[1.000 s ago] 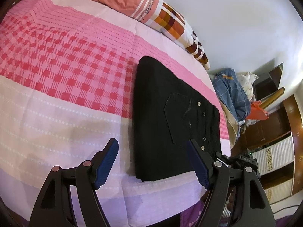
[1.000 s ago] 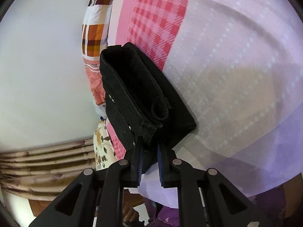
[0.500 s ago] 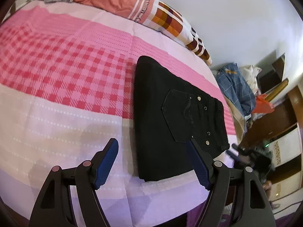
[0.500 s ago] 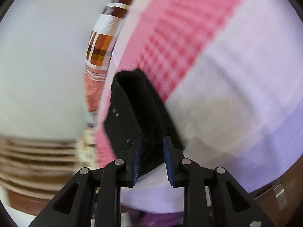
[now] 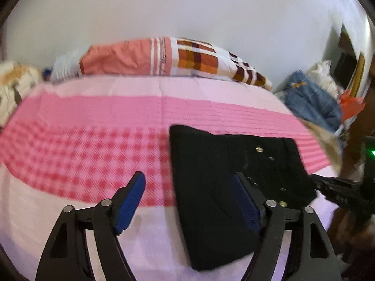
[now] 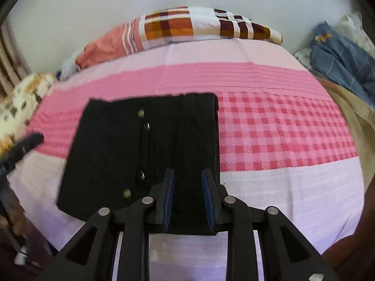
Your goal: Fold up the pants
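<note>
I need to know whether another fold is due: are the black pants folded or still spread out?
Folded. The pants lie on the bed as a compact rectangle, with stacked layers showing along the edge.

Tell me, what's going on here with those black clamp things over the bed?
A person is folding pants using a hand-held gripper in each hand. The black pants lie folded into a compact rectangle on the pink checked bedspread. The right gripper has its jaws apart over the near edge of the pants, gripping nothing. The left gripper is wide open, one finger over the bedspread and one over the pants. A patterned quilt is bunched along the wall behind. The folding looks essentially finished.
</note>
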`<state>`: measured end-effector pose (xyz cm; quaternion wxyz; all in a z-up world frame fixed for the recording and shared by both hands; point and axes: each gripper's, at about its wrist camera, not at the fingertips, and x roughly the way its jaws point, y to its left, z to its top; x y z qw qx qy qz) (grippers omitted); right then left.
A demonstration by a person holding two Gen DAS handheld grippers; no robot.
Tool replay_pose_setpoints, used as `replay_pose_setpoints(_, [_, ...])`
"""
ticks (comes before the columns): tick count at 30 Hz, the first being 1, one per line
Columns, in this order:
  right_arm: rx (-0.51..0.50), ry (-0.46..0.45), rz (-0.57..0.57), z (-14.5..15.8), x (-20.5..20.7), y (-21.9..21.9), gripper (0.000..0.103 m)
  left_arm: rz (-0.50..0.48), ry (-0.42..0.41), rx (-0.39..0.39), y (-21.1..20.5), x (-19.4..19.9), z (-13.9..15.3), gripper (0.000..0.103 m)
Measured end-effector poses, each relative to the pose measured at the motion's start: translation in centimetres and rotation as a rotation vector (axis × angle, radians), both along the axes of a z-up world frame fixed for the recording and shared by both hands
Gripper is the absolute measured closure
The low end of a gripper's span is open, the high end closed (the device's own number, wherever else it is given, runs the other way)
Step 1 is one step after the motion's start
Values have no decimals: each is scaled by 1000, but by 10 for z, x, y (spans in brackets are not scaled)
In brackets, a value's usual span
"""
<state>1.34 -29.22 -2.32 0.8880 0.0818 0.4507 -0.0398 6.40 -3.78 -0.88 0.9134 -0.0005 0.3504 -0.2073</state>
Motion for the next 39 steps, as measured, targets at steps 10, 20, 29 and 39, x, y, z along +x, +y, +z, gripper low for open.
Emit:
replay_pose_setpoints(10, [36, -34, -6, 4, -2, 3, 77, 51, -80, 105, -20, 2, -2, 15])
replay_pose_setpoints(20, [67, -63, -24, 10, -3, -2, 69, 79, -72, 160, -29, 3, -8, 14])
replay_pose_setpoints(29, [94, -72, -38, 11, -3, -8, 57, 83, -60, 183, -35, 4, -12, 14])
replay_pose_setpoints(39, [142, -68, -97, 9, -3, -26, 50, 93, -40, 204, -35, 8, -16, 14])
